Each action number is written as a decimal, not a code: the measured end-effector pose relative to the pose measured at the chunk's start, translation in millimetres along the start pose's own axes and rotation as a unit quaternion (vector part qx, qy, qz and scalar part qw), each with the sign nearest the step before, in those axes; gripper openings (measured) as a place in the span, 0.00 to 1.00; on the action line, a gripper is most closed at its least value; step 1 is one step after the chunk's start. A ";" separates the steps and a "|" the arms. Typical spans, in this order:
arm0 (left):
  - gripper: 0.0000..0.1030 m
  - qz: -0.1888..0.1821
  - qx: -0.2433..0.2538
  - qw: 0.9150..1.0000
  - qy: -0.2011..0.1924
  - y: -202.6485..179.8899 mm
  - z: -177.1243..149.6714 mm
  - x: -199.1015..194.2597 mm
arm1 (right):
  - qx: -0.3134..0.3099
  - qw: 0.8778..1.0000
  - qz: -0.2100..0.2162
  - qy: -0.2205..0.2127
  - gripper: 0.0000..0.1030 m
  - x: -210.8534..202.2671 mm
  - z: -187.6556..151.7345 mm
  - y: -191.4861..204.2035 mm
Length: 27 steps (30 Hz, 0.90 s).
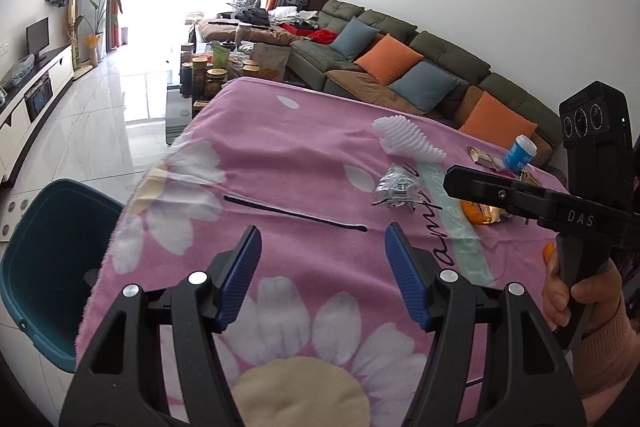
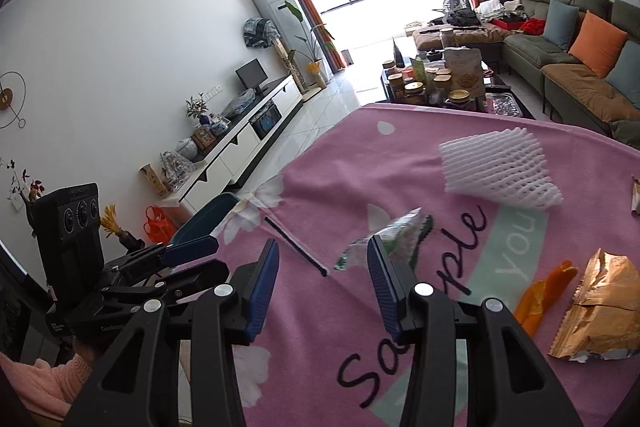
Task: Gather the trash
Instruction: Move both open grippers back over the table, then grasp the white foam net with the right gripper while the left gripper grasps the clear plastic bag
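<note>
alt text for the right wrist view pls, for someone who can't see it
The open right gripper hovers over a pink flowered cloth, its right finger beside a crumpled clear wrapper. A white foam net, an orange scrap and a gold foil bag lie farther right; the left gripper sits at the left edge.

Both grippers hover with jaws spread wide — left gripper (image 1: 323,247), right gripper (image 2: 323,269) — nothing held.
</note>
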State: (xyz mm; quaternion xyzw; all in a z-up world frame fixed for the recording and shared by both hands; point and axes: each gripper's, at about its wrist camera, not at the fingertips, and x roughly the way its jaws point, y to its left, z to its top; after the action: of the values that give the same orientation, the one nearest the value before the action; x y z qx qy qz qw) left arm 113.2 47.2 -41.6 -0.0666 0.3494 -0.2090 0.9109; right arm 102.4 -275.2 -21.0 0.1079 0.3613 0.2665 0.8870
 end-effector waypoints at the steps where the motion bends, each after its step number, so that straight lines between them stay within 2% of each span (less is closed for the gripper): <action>1: 0.62 -0.005 0.003 1.000 0.003 -6.4 2.3 6.4 | 0.006 1.000 -0.011 -0.003 0.42 -1.3 3.0 -7.6; 7: 0.62 -0.028 0.009 0.999 0.026 -34.0 15.8 43.1 | 0.032 0.997 -0.062 -0.018 0.43 -5.9 16.6 -50.7; 9: 0.62 -0.031 0.012 0.999 0.031 -40.0 19.9 52.9 | 0.039 0.996 -0.076 -0.019 0.49 -4.0 20.6 -62.6; 12: 0.61 -0.031 0.015 0.999 0.041 -46.5 26.0 66.6 | 0.048 0.994 -0.092 -0.018 0.50 1.0 27.3 -78.8; 17: 0.60 -0.028 0.022 0.998 0.058 -54.1 31.5 89.3 | 0.058 0.992 -0.109 -0.004 0.60 17.2 38.7 -96.5; 19: 0.58 -0.025 0.026 0.997 0.065 -56.2 32.1 96.9 | 0.058 0.991 -0.117 0.003 0.60 22.4 41.0 -99.4; 23: 0.52 -0.029 0.028 0.996 0.080 -56.7 32.8 108.8 | 0.054 0.990 -0.129 0.016 0.60 36.3 46.7 -101.4; 27: 0.39 -0.038 0.023 0.995 0.093 -55.1 32.6 117.1 | 0.053 0.988 -0.141 0.039 0.60 51.0 49.0 -104.0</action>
State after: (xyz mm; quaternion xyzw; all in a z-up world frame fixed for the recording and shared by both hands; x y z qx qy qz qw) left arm 194.6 -53.5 -73.7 -0.0396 0.4247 -0.2570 0.8672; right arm 208.1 -333.9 -55.6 0.0923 0.4206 0.1230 0.8941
